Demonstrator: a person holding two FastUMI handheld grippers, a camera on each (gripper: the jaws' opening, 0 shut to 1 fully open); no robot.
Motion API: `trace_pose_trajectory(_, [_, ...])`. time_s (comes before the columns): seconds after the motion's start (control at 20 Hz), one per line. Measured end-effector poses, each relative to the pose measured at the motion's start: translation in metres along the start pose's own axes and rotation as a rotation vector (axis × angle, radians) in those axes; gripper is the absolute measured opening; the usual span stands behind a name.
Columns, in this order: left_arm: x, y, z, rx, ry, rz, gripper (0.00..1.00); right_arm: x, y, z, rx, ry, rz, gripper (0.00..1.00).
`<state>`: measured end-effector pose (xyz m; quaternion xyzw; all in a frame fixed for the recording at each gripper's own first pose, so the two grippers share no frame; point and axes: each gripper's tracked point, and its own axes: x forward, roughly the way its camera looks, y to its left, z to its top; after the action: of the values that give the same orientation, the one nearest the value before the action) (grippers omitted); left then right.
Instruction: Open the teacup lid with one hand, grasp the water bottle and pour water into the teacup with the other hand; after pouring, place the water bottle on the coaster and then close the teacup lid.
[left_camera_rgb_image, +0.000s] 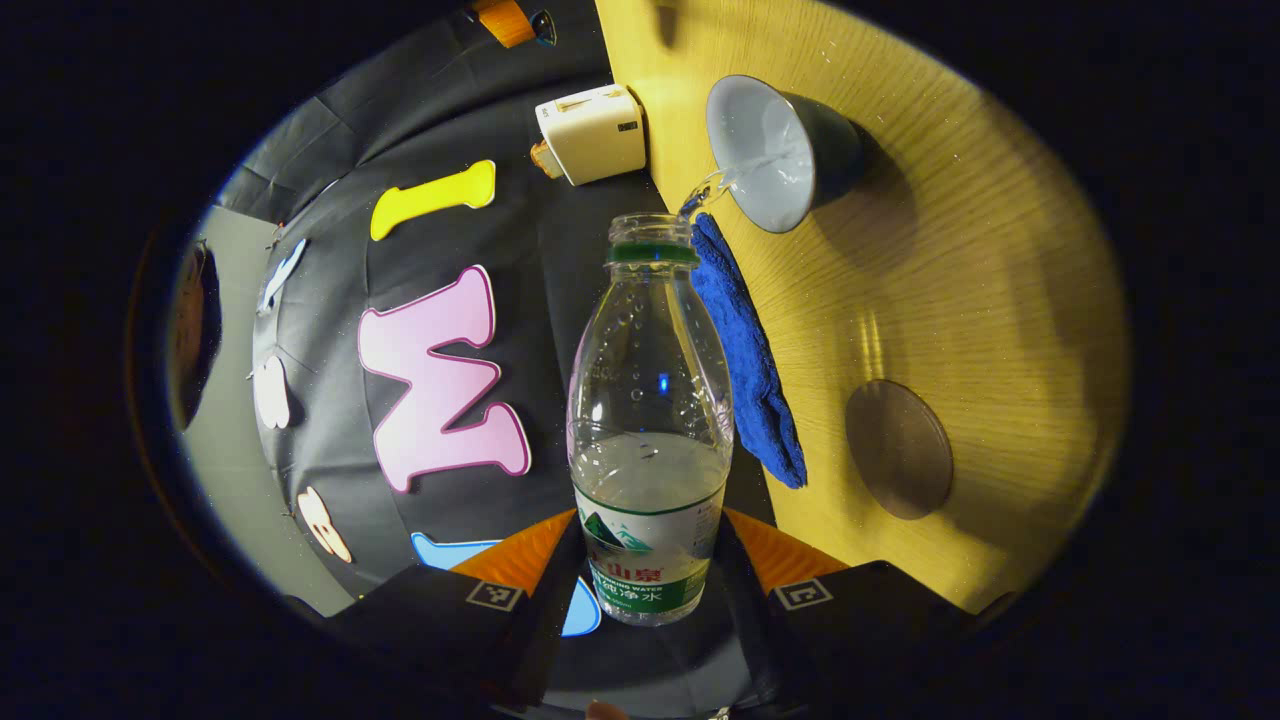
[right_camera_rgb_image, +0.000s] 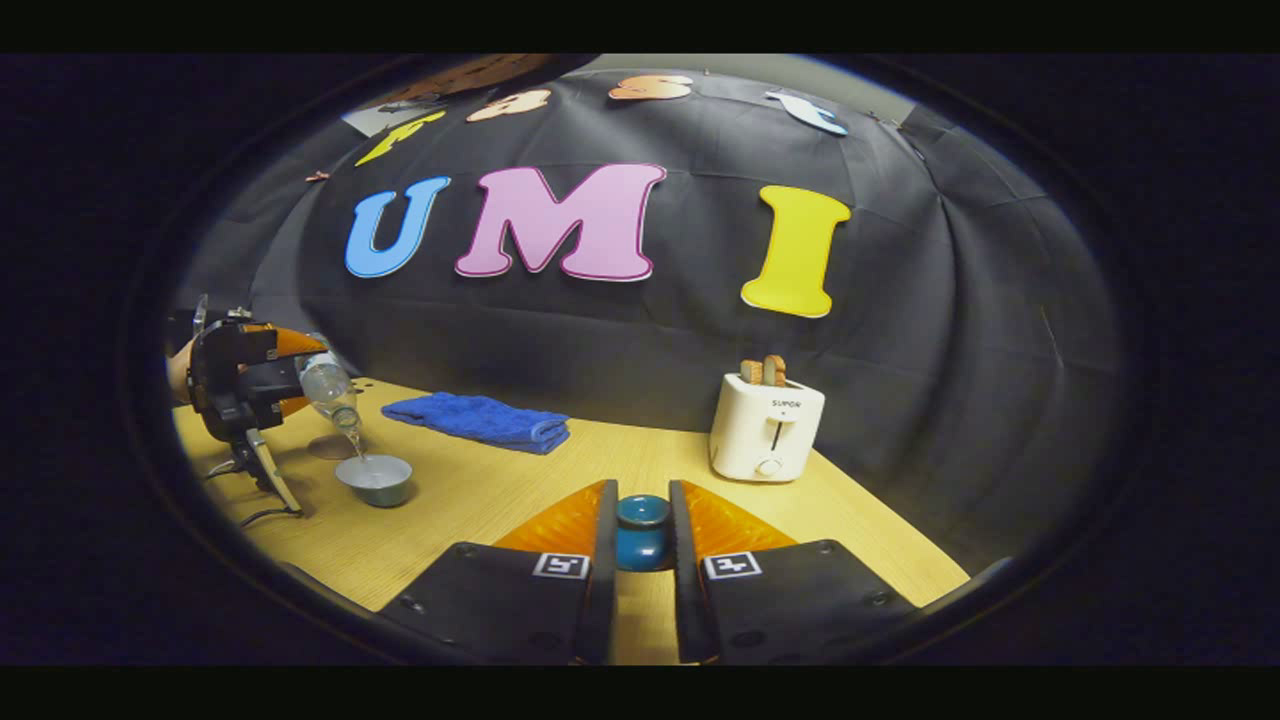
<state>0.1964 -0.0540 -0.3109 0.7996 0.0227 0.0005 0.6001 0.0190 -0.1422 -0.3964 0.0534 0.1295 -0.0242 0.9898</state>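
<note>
Over the table (left_camera_rgb_image: 950, 300), left tool (left_camera_rgb_image: 648, 585) grips bottle (left_camera_rgb_image: 648, 400), neck toward teacup (left_camera_rgb_image: 775, 150); right tool (right_camera_rgb_image: 640, 545) clamps lid (right_camera_rgb_image: 641, 530).

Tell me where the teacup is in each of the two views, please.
Left gripper view: the teacup is at upper centre-right, beyond the water bottle's mouth, catching the poured water.
Right gripper view: the teacup is at far left on the table, under the tilted bottle.
Shared landmark: the blue towel beside it.

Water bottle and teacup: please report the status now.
Left tool shut on water bottle, tilted, water running into teacup. Right tool shut on lid, held off the cup. Coaster bare, nothing blocking.
</note>
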Motion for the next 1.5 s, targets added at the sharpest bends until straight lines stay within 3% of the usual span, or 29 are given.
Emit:
trace_pose_trajectory(0.15, [0.002,0.01,0.002,0.01,-0.016,0.037,0.76,0.0,0.0,0.0,0.0,-0.001,0.002,0.22])
trace_pose_trajectory(0.25, [0.004,0.016,0.002,0.029,-0.026,0.06,0.76,0.0,0.0,0.001,0.0,-0.003,0.001,0.31])
trace_pose_trajectory(0.3, [0.006,0.016,0.002,0.032,-0.029,0.066,0.76,0.0,0.0,0.001,0.002,-0.004,0.001,0.27])
trace_pose_trajectory(0.4, [0.007,0.02,0.002,0.041,-0.036,0.08,0.76,-0.002,0.0,0.002,0.001,-0.005,0.0,0.31])
trace_pose_trajectory(0.6, [0.011,0.03,0.007,0.076,-0.076,0.127,0.76,-0.001,0.0,0.003,0.002,-0.01,0.0,0.27])
trace_pose_trajectory(0.65, [0.011,0.033,0.008,0.091,-0.087,0.141,0.76,-0.001,0.0,0.004,0.001,-0.011,-0.001,0.31])
trace_pose_trajectory(0.75, [0.013,0.039,0.01,0.111,-0.103,0.169,0.76,-0.002,0.0,0.004,0.003,-0.011,0.0,0.31])
trace_pose_trajectory(0.8, [0.013,0.043,0.011,0.119,-0.11,0.187,0.76,-0.002,-0.001,0.005,0.001,-0.013,0.0,0.27])
trace_pose_trajectory(0.9, [0.017,0.05,0.012,0.134,-0.126,0.208,0.76,-0.002,-0.002,0.006,0.003,-0.02,-0.003,0.27])
trace_pose_trajectory(1.0, [0.017,0.054,0.012,0.15,-0.14,0.219,0.76,-0.004,-0.001,0.009,0.012,-0.028,-0.007,0.22])
trace_pose_trajectory(1.5, [0.022,0.069,0.017,0.197,-0.179,0.261,0.76,-0.004,-0.001,0.014,0.02,-0.054,-0.014,0.22])
